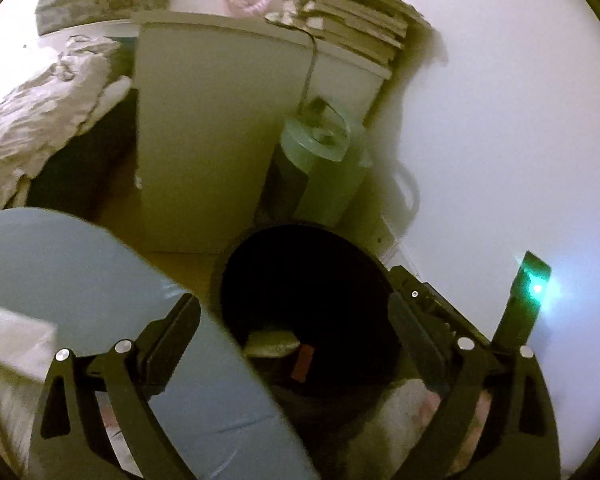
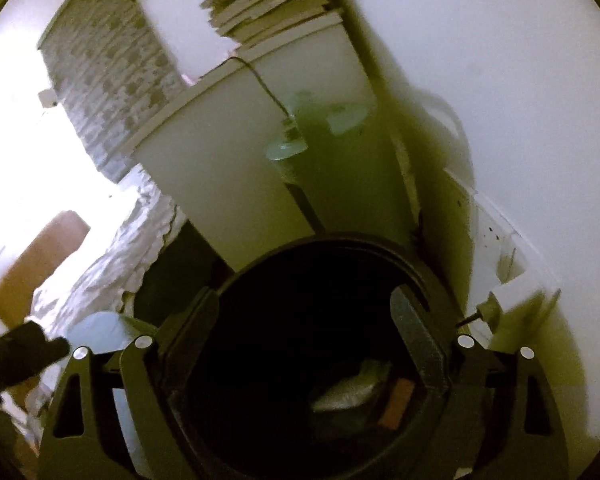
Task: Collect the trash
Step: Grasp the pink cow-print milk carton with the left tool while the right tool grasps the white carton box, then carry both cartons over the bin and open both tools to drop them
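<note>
Both tools, left [image 1: 296, 320] and right [image 2: 304, 320], are hanging jaws apart and empty over the black bin [image 2: 416, 268], where a crumpled wrapper [image 2: 352, 390] and a reddish scrap [image 2: 398, 404] are lying, so some collecting looks done; any remaining trash isn't visible.

A bin [image 2: 300, 320] is seen at lower centre, with a wrapper [image 2: 352, 392] inside. Behind it a cabinet [image 2: 220, 152] is placed, books [image 2: 268, 4] stacked on top; a bed [image 1: 32, 116] lies left.
</note>
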The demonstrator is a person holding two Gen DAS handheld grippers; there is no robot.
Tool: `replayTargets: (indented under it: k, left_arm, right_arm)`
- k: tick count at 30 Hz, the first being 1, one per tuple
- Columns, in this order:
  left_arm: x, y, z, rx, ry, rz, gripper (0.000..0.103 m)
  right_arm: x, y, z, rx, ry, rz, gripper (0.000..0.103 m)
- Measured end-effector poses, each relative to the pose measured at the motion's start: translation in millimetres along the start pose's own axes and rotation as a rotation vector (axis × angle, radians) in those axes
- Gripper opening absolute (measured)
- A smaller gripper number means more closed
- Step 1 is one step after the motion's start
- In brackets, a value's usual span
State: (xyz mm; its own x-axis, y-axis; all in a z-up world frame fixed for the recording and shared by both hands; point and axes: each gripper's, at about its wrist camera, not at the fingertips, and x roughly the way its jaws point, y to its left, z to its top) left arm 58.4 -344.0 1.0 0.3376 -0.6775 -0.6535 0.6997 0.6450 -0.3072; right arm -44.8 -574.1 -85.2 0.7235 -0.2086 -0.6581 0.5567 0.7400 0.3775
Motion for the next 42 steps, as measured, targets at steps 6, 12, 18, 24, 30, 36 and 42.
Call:
replayTargets:
  k: [6,12,18,24,30,36,42]
  left_arm:
    - [-60.5,41.0,-12.9,-0.055,-0.06,0.1,0.095]
    - [-126.3,113.8,-35.2,-0.158,-0.119,0.311,0.097]
    - [-165.3,193.3,-66.5,-0.307,-0.083,0.539,0.098]
    - [-160.9,235.6,-80.5,-0.368,0.0,0.547,0.098]
    - [-146.8,258.3,-83.6,-0.397,0.047,0.514,0.098]
    - [-144.1,272.1,-82.5,-0.435,0.031,0.456,0.088]
    - [-153.9,268.7,-82.7,-0.43,-0.025,0.467,0.088]
  right_arm:
    - [1.2,29.8,-9.7,-0.112,0.032,0.056,0.087]
    - [-0.5,81.1,-16.2,-0.214,0.125,0.222,0.087]
    - [-6.3,185.7,-22.8,-0.476,0.235,0.432,0.087]
    - [11.0,284.4,-45.3,-0.757,0.39,0.548,0.087]
    - [43.5,334.0,-79.0,-0.956,0.528,0.515,0.087]
    - [63.0,344.1,-100.2,-1.004,0.615,0.489,0.05]
    - [48.5,337.6,-90.0,-0.919,0.571,0.547,0.043]
